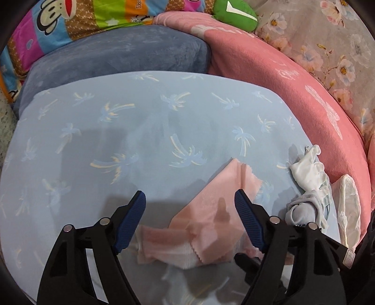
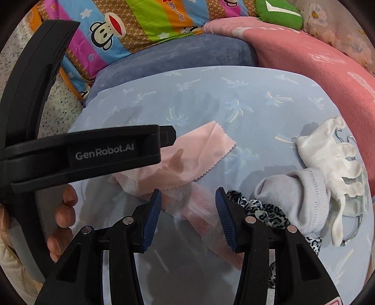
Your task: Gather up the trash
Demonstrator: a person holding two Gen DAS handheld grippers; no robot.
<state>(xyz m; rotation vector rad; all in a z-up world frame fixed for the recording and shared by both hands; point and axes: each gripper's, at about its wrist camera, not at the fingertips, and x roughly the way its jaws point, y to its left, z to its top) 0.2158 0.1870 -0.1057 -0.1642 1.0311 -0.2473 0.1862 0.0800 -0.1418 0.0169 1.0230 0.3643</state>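
Note:
A stained pink cloth lies crumpled on the light blue palm-print sheet. My left gripper is open, its fingers on either side of the cloth's upper part, just above it. The cloth also shows in the right wrist view. My right gripper is open over a clear plastic wrapper with a pinkish strip below the cloth. A white glove, a grey sock and a leopard-print scrap lie to the right. The left gripper's body crosses the right view.
A grey-blue cushion, a pink blanket, a cartoon-monkey quilt, a green plush and floral fabric ring the sheet. A white plastic bag lies at the right edge. Speckled floor shows left.

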